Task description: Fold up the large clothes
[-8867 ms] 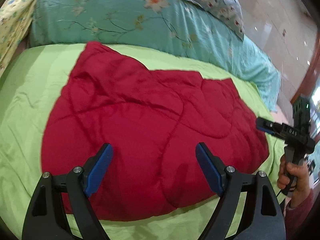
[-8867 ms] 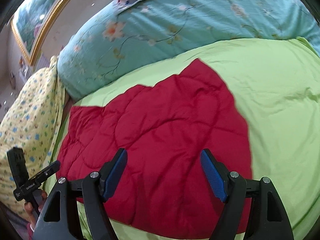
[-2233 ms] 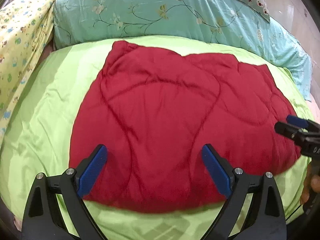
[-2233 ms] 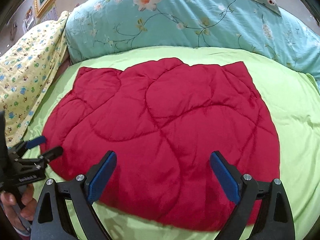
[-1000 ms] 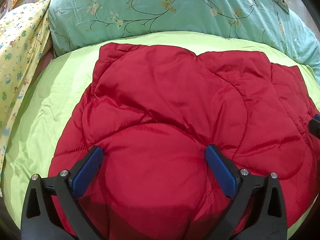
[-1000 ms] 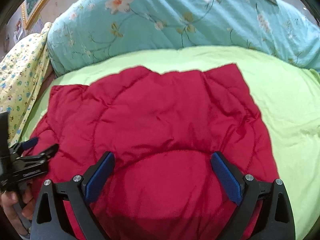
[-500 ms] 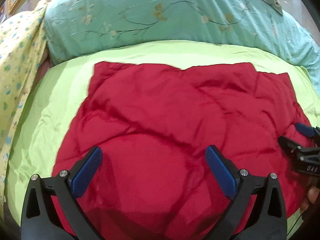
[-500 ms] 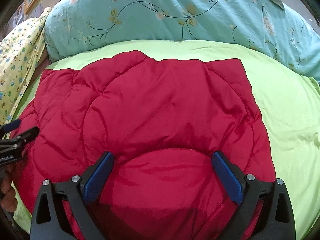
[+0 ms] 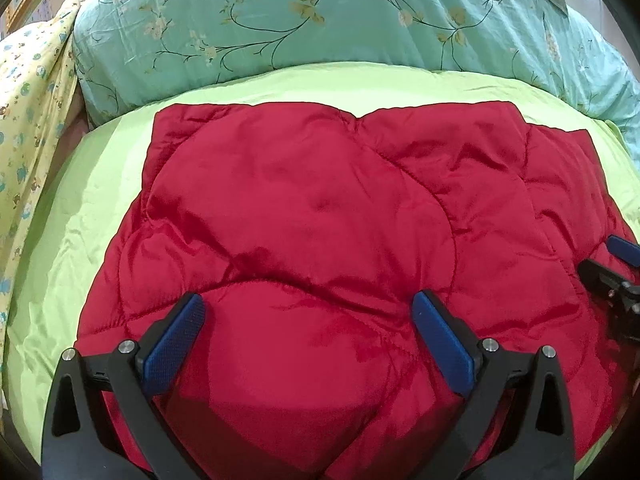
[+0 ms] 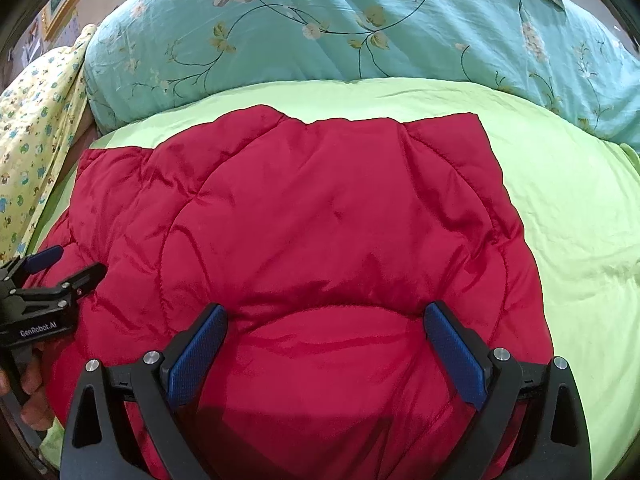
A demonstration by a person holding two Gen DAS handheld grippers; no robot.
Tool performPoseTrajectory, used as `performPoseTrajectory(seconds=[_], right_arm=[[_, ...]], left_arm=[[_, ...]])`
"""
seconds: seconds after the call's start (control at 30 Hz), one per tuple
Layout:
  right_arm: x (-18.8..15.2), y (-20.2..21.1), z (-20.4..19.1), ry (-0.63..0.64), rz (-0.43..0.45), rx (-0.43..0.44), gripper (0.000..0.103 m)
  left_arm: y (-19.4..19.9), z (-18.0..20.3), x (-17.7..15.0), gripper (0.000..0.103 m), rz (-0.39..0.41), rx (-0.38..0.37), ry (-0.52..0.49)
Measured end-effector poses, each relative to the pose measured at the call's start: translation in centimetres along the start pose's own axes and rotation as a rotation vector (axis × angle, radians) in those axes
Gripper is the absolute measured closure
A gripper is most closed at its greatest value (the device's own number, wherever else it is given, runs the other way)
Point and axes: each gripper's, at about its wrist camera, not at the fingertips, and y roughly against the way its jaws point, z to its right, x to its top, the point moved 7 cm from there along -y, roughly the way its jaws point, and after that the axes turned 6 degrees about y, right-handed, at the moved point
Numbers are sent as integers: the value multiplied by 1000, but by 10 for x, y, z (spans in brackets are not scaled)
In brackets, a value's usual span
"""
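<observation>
The red quilted garment is lying spread across the lime-green bedsheet, just below the teal floral duvet. Both tongs are hovering over its near hem, the left gripper and right gripper gaping wide, seemingly pressing the padding without pinching it.

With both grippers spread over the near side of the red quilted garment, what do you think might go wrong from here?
1. The red quilted garment is puffy and shiny; the open left gripper may pinch only the top layer, or the fabric may slip out.
2. The right gripper is also open, with padding bulging between its fingers; uneven grabs could skew the fold.
3. The garment lies on a loose light green sheet; a deep bite near the edge could catch the sheet too.
</observation>
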Motion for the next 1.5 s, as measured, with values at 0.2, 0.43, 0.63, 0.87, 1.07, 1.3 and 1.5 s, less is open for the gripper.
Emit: performPoseTrajectory(seconds=[0.2,0.43,0.63,0.87,1.07,1.3,1.5], right_arm=[[12,30,-4,-39,91,37,5],[8,-3,6,-33,10,-16,4],[11,-15,14,-56,4,-4,3],[10,-14,14,-65,5,5,3],[8,19,7,-64,61,-11,5],[-21,14,3,-24,-6,-32,2],[-19,35,-1,-60,22,-18,2]], left_arm=[[-3,0,-1,0,4,1,-3],[-3,0,-2,0,-2,-9,3],[18,-12,6,0,-8,-72,57],[-19,-19,7,0,-78,-52,67],[-24,-18,7,0,-90,-41,59],[-8,-18,6,0,-90,-26,44],[49,-28,-18,0,-32,-68,38]])
